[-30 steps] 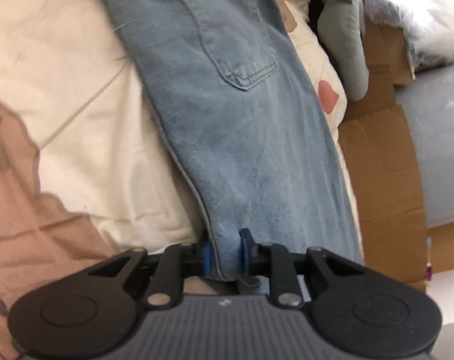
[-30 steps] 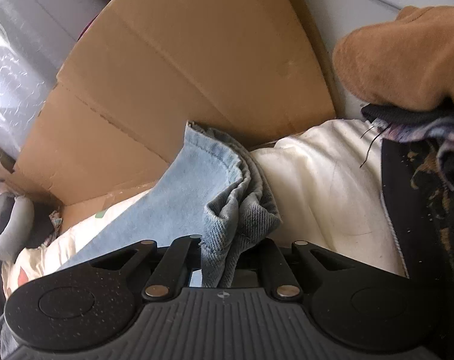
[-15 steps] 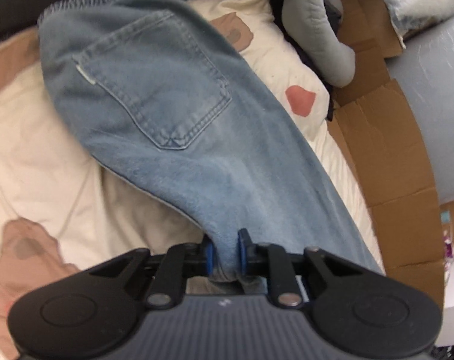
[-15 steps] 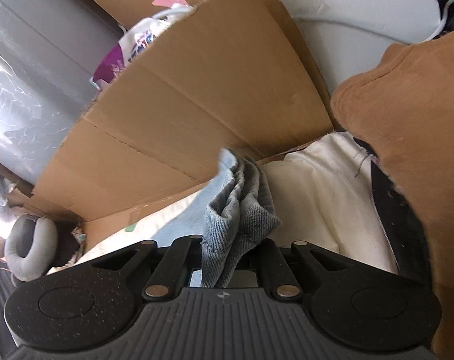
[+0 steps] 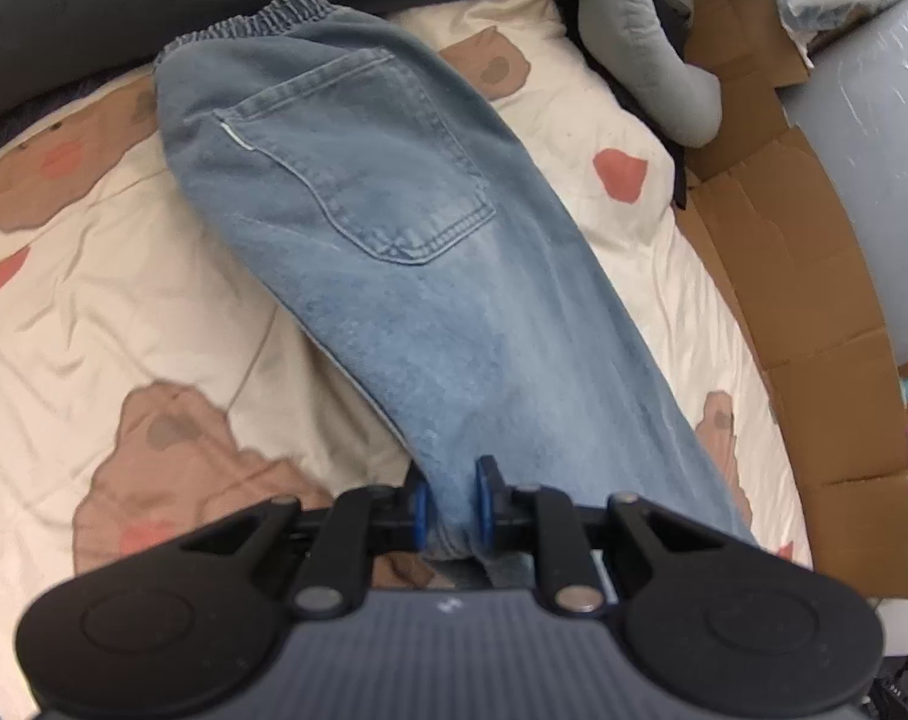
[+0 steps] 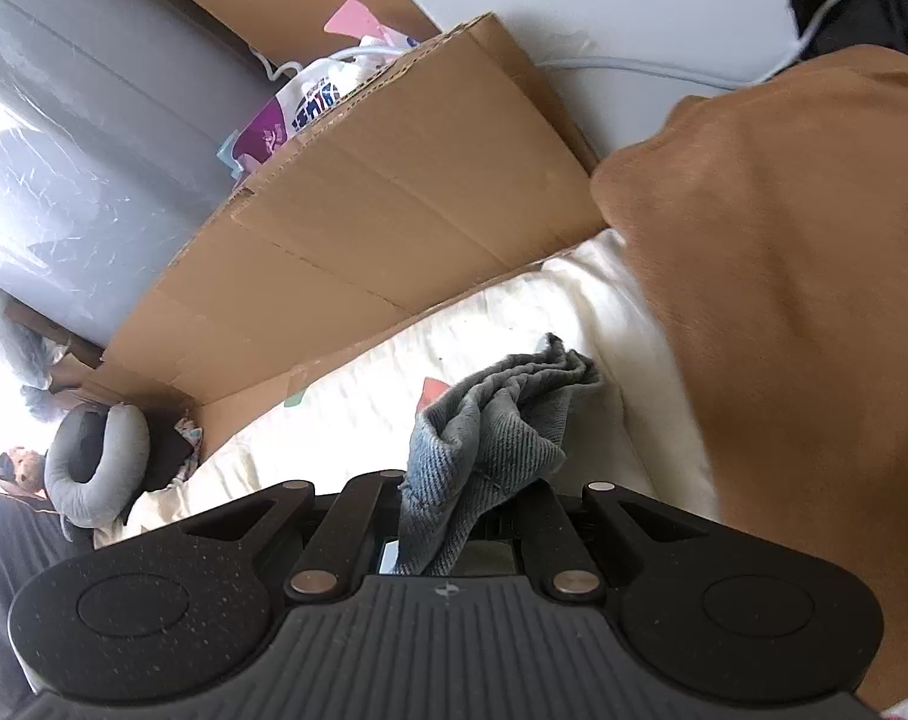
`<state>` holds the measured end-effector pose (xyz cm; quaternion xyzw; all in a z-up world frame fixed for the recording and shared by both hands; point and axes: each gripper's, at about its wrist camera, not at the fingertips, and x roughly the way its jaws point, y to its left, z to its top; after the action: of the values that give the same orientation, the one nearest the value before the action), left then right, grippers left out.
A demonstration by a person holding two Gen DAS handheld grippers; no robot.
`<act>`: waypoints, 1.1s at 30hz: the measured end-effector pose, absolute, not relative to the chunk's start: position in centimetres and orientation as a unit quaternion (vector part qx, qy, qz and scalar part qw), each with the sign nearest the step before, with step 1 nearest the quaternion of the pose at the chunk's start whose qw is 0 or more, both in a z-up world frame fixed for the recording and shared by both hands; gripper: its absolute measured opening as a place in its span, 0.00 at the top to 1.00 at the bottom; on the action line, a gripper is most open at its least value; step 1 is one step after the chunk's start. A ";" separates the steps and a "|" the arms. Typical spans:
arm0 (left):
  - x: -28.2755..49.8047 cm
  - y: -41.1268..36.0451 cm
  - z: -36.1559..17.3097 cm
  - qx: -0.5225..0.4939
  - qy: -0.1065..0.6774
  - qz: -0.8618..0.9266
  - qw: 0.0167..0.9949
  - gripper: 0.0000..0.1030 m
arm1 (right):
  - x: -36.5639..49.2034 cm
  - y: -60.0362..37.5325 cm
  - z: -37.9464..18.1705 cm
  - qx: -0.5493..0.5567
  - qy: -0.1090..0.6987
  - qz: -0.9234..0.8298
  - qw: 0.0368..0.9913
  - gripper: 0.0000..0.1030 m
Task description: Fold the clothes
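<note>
One pair of faded blue jeans (image 5: pixel 393 252) stretches over the cream bed cover (image 5: pixel 123 312) with brown and pink patches, back pocket up and elastic waistband at the far end. Flattened cardboard (image 6: pixel 381 228) lines the bed's edge, with a brown garment (image 6: pixel 784 300) close by and a grey neck pillow (image 5: pixel 646 54) beyond. The left gripper (image 5: pixel 452 501) has its fingers pinched narrow on the denim, and the right gripper (image 6: pixel 460 516) is clamped on a bunched end of it.

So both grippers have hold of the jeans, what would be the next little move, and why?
Probably carry both held ends toward the waistband. The left gripper and right gripper each pinch the jeans, and the waistband end lies on the bedspread.
</note>
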<state>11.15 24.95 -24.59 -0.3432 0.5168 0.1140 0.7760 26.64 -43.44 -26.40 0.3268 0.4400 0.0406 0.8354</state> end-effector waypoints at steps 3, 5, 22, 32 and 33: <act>10.4 24.8 -24.5 -0.348 0.520 0.105 0.773 0.84 | 25.1 -44.3 -26.0 0.337 0.443 0.029 0.830 0.96; 10.1 24.7 -24.7 -0.348 0.521 0.096 0.774 0.84 | 24.2 -44.7 -25.8 0.336 0.446 0.021 0.829 0.96; 3.6 25.6 -25.1 -0.342 0.542 0.062 0.765 0.84 | 11.6 -46.4 -23.7 0.320 0.462 -0.007 0.827 0.96; 0.9 25.2 -25.0 -0.320 0.558 0.071 0.762 0.84 | 1.7 -47.1 -25.6 0.314 0.469 -0.030 0.825 0.96; 0.7 25.1 -25.0 -0.317 0.560 0.070 0.762 0.84 | 0.9 -47.3 -26.0 0.317 0.472 -0.035 0.822 0.96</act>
<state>0.70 25.10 -25.03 -0.3168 0.5600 0.0700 0.7623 0.88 -47.33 -26.04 0.3172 0.4718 -0.0347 0.8219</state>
